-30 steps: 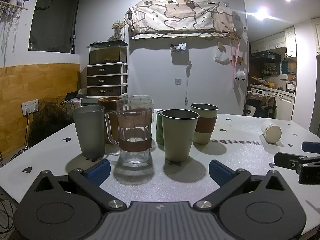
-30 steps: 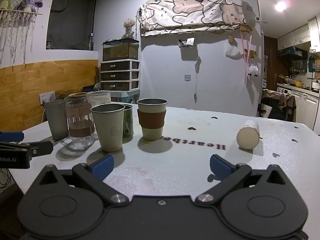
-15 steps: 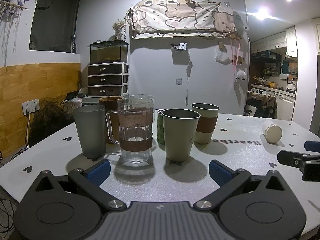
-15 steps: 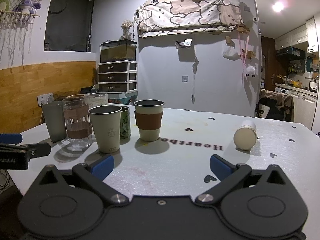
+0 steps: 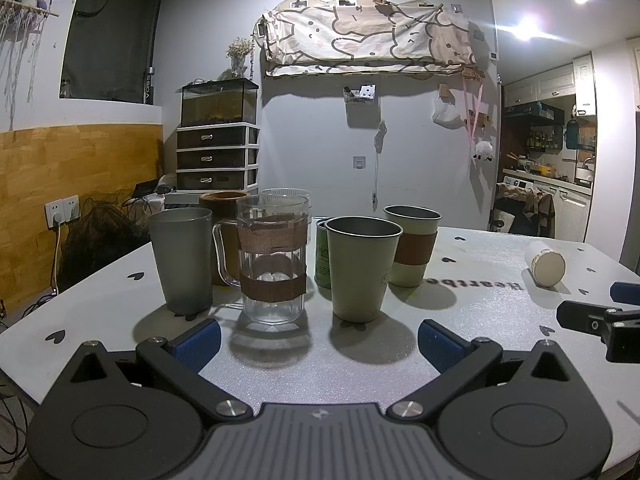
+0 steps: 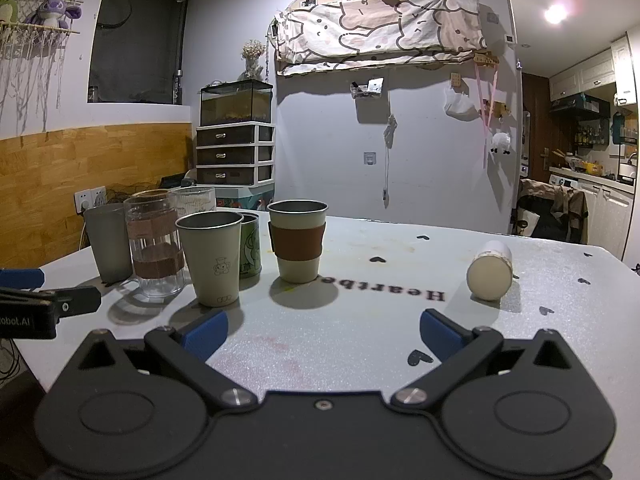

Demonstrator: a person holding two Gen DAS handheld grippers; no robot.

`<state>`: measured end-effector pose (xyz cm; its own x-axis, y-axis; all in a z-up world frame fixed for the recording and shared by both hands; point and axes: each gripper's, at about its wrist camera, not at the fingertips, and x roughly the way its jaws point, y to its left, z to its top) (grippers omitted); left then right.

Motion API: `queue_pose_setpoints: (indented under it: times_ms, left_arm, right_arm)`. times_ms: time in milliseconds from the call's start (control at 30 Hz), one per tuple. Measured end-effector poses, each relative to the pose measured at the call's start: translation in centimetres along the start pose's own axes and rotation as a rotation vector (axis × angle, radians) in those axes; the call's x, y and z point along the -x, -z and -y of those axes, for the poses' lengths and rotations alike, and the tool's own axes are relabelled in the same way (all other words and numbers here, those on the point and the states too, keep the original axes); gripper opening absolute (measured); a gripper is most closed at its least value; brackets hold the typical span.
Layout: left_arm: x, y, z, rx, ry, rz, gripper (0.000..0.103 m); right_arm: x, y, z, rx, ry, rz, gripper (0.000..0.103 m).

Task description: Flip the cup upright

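Note:
A small white cup (image 6: 491,273) lies on its side on the white table, its flat base facing me; it also shows far right in the left wrist view (image 5: 546,265). My right gripper (image 6: 323,334) is open and empty, low over the table, with the cup ahead and to its right. My left gripper (image 5: 318,345) is open and empty, in front of the group of upright cups. The right gripper's fingers show at the right edge of the left wrist view (image 5: 592,318).
Several upright cups stand together: a grey tumbler (image 5: 182,258), a glass mug with brown bands (image 5: 272,258), a beige steel cup (image 5: 362,268), a cup with a brown sleeve (image 5: 412,244) and a green can (image 6: 250,246). The table's edge (image 5: 24,322) runs at the left.
The right gripper has moved forward and to the right, so the lying cup looks closer and more central. The left gripper has barely moved.

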<state>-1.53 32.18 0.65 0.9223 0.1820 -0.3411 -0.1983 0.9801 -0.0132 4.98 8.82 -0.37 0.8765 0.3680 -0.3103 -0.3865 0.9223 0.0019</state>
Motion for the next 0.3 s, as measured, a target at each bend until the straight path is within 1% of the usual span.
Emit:
queue_pose_setpoints:
  times_ms: [300]
  left_arm:
    - [-0.22, 0.12, -0.23, 0.004, 0.0, -0.009, 0.103]
  right_arm:
    - [0.05, -0.01, -0.04, 0.0, 0.001, 0.0, 0.103]
